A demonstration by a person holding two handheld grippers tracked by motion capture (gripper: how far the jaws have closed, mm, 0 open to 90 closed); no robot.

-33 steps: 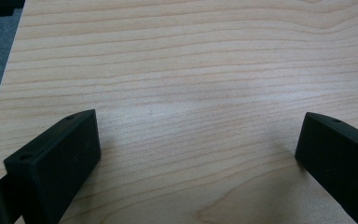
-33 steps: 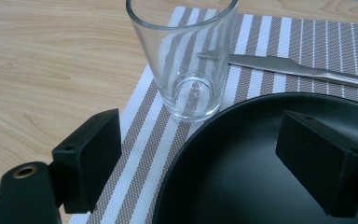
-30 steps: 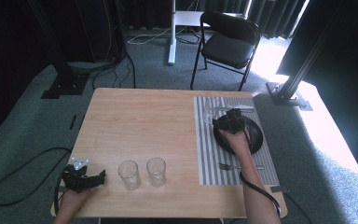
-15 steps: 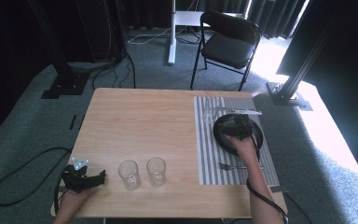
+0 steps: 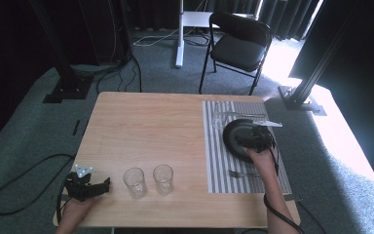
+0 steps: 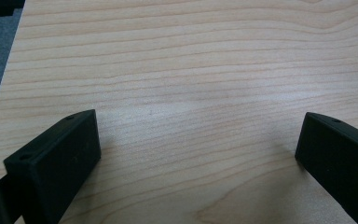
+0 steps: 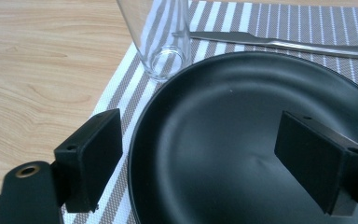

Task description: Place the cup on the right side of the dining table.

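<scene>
A striped placemat (image 5: 219,165) lies on the right part of the wooden table (image 5: 146,126). On it rests a black plate (image 5: 233,132), and my right gripper (image 5: 248,138) hovers over that plate, open, with nothing between its jaws. In the right gripper view my right gripper (image 7: 200,140) spans the plate (image 7: 261,102), facing an upright clear glass (image 7: 161,37) just past the rim. That glass (image 5: 217,116) stands at the mat's far left corner. My left gripper (image 5: 106,185) rests open at the table's front left; in its own view my left gripper (image 6: 198,140) has bare wood between the jaws.
A knife (image 5: 246,115) lies behind the plate and a fork (image 5: 241,173) in front of it. Two empty glasses (image 5: 134,181) (image 5: 163,178) stand side by side near the front edge, right of my left gripper. A black folding chair (image 5: 238,46) stands beyond the table.
My right gripper has drawn back from the glass toward the right and near side of the plate, staying open. The left gripper has not moved.
</scene>
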